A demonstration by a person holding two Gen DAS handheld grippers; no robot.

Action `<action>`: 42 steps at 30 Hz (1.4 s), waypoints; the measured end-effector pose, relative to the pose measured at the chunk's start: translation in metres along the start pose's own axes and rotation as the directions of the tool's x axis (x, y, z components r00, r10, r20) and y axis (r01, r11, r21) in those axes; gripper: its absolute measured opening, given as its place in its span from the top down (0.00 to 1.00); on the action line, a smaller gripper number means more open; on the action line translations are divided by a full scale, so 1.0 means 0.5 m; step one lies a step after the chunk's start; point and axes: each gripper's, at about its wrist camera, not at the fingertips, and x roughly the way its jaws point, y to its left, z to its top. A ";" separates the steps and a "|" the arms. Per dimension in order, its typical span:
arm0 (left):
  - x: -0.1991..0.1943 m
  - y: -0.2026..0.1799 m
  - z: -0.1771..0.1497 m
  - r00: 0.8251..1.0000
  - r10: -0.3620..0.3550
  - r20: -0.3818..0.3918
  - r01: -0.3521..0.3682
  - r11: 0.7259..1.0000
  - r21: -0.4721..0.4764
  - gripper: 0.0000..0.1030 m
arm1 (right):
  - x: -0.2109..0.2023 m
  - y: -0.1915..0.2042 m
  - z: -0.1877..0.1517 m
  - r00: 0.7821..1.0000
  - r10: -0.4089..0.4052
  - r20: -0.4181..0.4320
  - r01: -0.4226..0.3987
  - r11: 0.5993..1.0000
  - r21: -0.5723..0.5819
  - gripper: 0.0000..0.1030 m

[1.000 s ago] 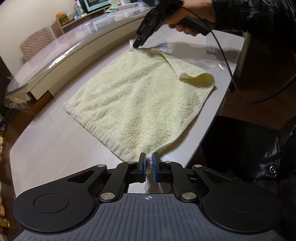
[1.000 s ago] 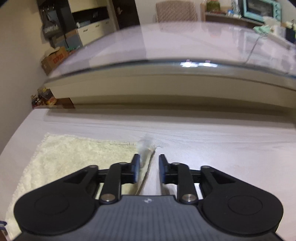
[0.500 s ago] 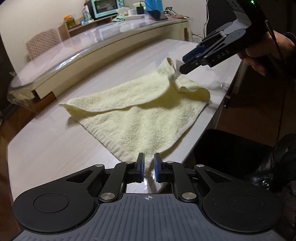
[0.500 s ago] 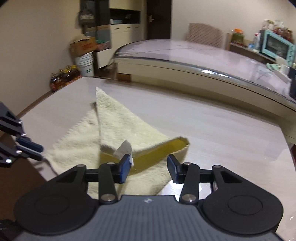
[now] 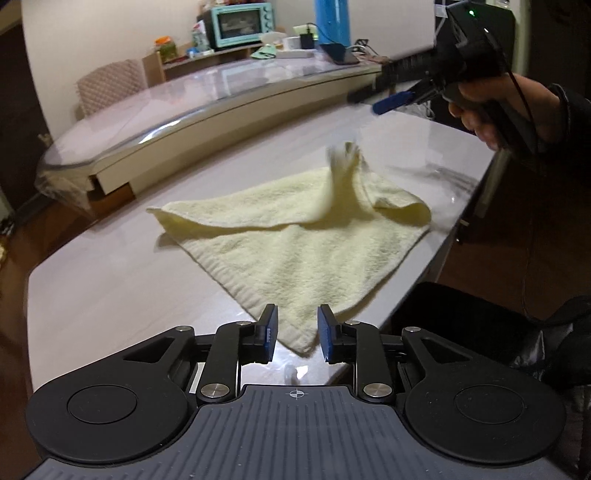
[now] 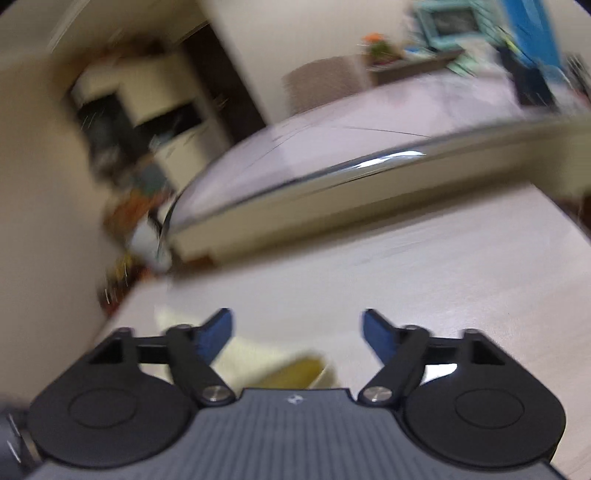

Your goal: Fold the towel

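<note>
A pale yellow towel point(image 5: 295, 254) lies on the grey table point(image 5: 110, 288), partly doubled over along a diagonal. One of its corners point(image 5: 345, 155) is blurred in mid-air, free of any grip. My left gripper point(image 5: 295, 326) is at the towel's near corner; its jaws are opening, and the corner lies between the blue pads point(image 5: 271, 328) untouched. In the left wrist view my right gripper point(image 5: 373, 101) hovers above the table's far right, held by a hand point(image 5: 487, 107). Its own blurred view shows the right gripper point(image 6: 297, 321) opening wide with nothing between the fingers and a patch of towel point(image 6: 266, 365) below.
A longer glass-topped table point(image 5: 229, 96) runs behind the grey one. Beyond it are a padded chair point(image 5: 110, 86) and a shelf with a teal oven point(image 5: 240, 24). The grey table's right edge point(image 5: 439, 254) drops to dark floor beside a black seat point(image 5: 461, 325).
The right gripper carried the far corner up and over the towel, let it go and pulled away to the upper right. The left jaws parted off the near corner.
</note>
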 end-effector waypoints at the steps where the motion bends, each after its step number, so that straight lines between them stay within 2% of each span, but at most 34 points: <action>1: 0.000 -0.001 0.002 1.000 -0.001 0.000 0.001 1.000 0.003 0.75 | 0.000 0.001 0.013 0.999 -0.045 0.017 0.046 0.998 -0.047 0.20; 3: 0.000 -0.003 0.008 1.000 -0.001 0.005 0.001 1.000 0.009 0.75 | -0.001 0.016 0.014 1.000 -0.029 0.008 0.030 0.991 -0.133 0.24; 5: 0.001 -0.003 0.013 1.000 -0.002 0.009 0.002 1.000 0.012 0.73 | -0.002 0.055 -0.001 0.995 0.085 -0.061 -0.100 0.947 -0.304 0.28; 6: 0.001 -0.003 0.016 1.000 -0.003 0.010 0.003 1.000 0.011 0.72 | -0.004 0.095 -0.029 0.985 0.126 -0.120 -0.168 0.863 -0.476 0.32; 7: 0.004 -0.002 0.016 1.000 -0.003 0.010 0.003 1.000 0.011 0.72 | -0.009 0.134 -0.063 0.975 0.142 -0.174 -0.221 0.742 -0.633 0.37; 8: 0.006 -0.001 0.017 1.000 -0.003 0.010 0.003 1.000 0.011 0.72 | -0.009 0.145 -0.076 0.970 0.146 -0.195 -0.241 0.696 -0.677 0.39; 10: 0.013 -0.002 0.018 1.000 -0.006 0.007 0.006 1.000 0.008 0.72 | -0.008 0.181 -0.127 0.941 0.133 -0.310 -0.334 0.494 -0.803 0.48; 12: 0.017 -0.004 0.018 1.000 -0.010 0.006 0.010 1.000 0.003 0.72 | -0.001 0.194 -0.157 0.924 0.095 -0.371 -0.378 0.380 -0.844 0.56; 15: 0.022 -0.007 0.018 1.000 -0.014 0.006 0.014 1.000 -0.006 0.71 | 0.021 0.204 -0.182 0.911 0.038 -0.411 -0.403 0.297 -0.865 0.57; 18: 0.027 -0.006 0.016 1.000 -0.017 0.002 0.017 1.000 -0.020 0.70 | 0.043 0.213 -0.190 0.911 0.014 -0.412 -0.401 0.256 -0.879 0.58; 21: 0.033 -0.004 0.013 1.000 -0.016 -0.008 0.016 0.999 -0.029 0.70 | 0.055 0.212 -0.193 0.904 0.003 -0.428 -0.415 0.248 -0.875 0.81; 23: 0.035 -0.003 0.013 1.000 -0.018 -0.011 0.018 0.999 -0.030 0.70 | 0.062 0.207 -0.190 0.901 0.004 -0.435 -0.421 0.255 -0.870 0.90; 26: 0.041 0.000 0.016 1.000 -0.028 -0.011 0.028 0.999 -0.024 0.69 | 0.064 0.193 -0.162 0.902 0.053 -0.428 -0.419 0.340 -0.842 0.92; 29: 0.049 0.000 0.024 0.999 -0.037 -0.010 0.037 0.999 -0.014 0.69 | 0.065 0.170 -0.098 0.905 0.126 -0.407 -0.413 0.492 -0.766 0.93; 30: 0.052 -0.001 0.027 0.999 -0.042 -0.008 0.042 0.999 -0.009 0.68 | 0.067 0.165 -0.081 0.906 0.139 -0.400 -0.410 0.526 -0.745 0.93; 31: 0.056 -0.003 0.030 0.999 -0.046 -0.006 0.046 0.999 -0.003 0.68 | 0.069 0.161 -0.069 0.908 0.145 -0.393 -0.405 0.545 -0.734 0.93; 33: 0.063 -0.006 0.034 0.998 -0.060 -0.007 0.060 0.998 0.005 0.68 | 0.093 0.140 -0.016 0.922 0.153 -0.354 -0.369 0.623 -0.690 0.93; 38: 0.086 -0.019 0.038 0.996 -0.089 -0.026 0.090 0.996 0.022 0.67 | 0.170 0.077 0.085 0.930 0.161 -0.329 -0.324 0.783 -0.532 0.93; 39: 0.091 -0.021 0.038 0.995 -0.095 -0.030 0.096 0.995 0.025 0.67 | 0.189 0.058 0.103 0.929 0.160 -0.333 -0.315 0.813 -0.490 0.93; 42: 0.099 -0.024 0.039 0.992 -0.118 -0.042 0.119 0.992 0.033 0.67 | 0.208 0.033 0.116 0.934 0.126 -0.333 -0.279 0.841 -0.463 0.93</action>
